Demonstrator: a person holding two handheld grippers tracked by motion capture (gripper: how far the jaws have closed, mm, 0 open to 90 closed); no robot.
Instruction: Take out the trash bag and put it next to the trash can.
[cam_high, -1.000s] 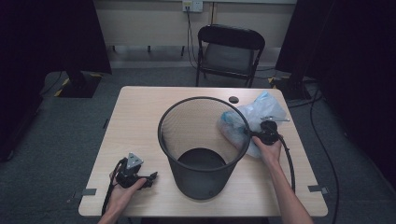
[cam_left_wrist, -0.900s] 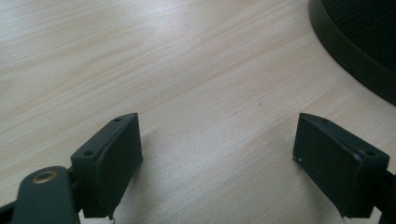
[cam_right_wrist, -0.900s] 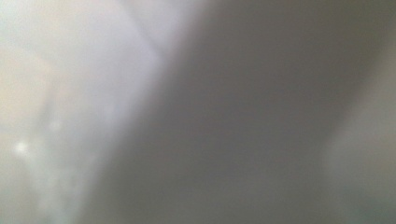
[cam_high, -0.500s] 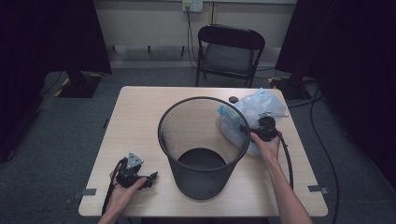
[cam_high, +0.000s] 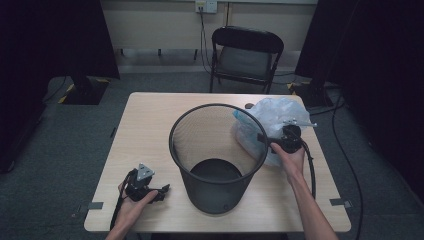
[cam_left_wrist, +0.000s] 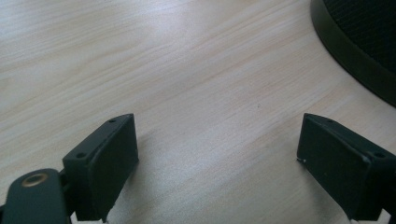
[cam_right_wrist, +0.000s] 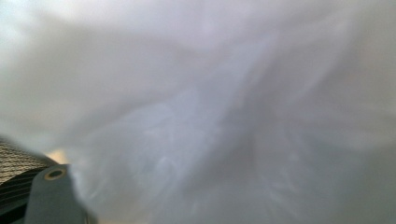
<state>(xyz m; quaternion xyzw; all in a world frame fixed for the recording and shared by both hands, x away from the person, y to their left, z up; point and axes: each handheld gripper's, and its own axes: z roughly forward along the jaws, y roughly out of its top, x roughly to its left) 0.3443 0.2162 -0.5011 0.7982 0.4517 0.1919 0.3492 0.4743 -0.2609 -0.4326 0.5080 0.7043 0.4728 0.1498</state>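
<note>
Black mesh bin (cam_high: 218, 157) stands mid-frame on the table (cam_high: 150, 130). The left gripper (cam_high: 162, 190), lower left, gapes empty. The right gripper (cam_high: 265, 141) is buried in the bag (cam_high: 270, 112); its grip cannot be told.

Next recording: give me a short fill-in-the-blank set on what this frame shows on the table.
1. The black mesh bin stands upright and holds ____.
2. The right gripper is pushed against the clear plastic ____.
3. The left gripper rests on the table with its jaws ____.

Missing words: nothing; bag; open.
</note>
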